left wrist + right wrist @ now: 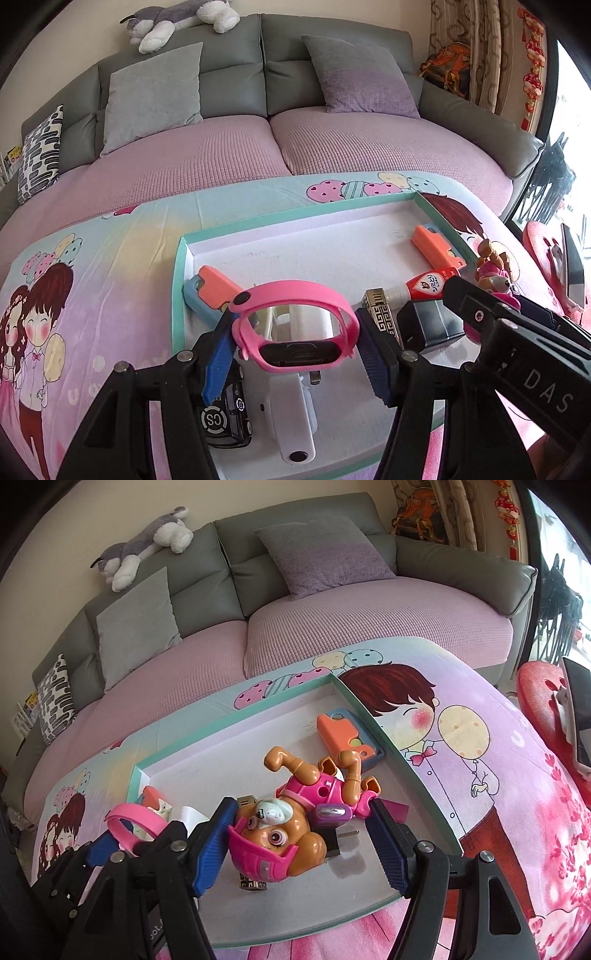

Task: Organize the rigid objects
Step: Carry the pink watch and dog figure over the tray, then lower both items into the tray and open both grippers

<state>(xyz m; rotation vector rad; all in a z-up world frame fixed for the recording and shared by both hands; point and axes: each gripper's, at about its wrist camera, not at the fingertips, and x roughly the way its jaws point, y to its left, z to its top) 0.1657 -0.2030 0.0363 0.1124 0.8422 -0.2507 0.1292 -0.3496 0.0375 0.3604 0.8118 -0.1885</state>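
The left gripper [295, 347] clenches the pink wristband [295, 325] above the tray [181, 280] (band spanning nine to three); the right gripper [303, 845] clasps the puppy figure [291, 819], body toward one o'clock.

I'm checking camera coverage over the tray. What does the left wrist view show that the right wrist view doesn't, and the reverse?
Only the left wrist view: a white plastic handheld device and a black toy car marked CS. Only the right wrist view: the pink-and-tan toy puppy's face between the right gripper fingers. Both: the pink rubber wristband in the left gripper, and the shallow teal-rimmed tray.
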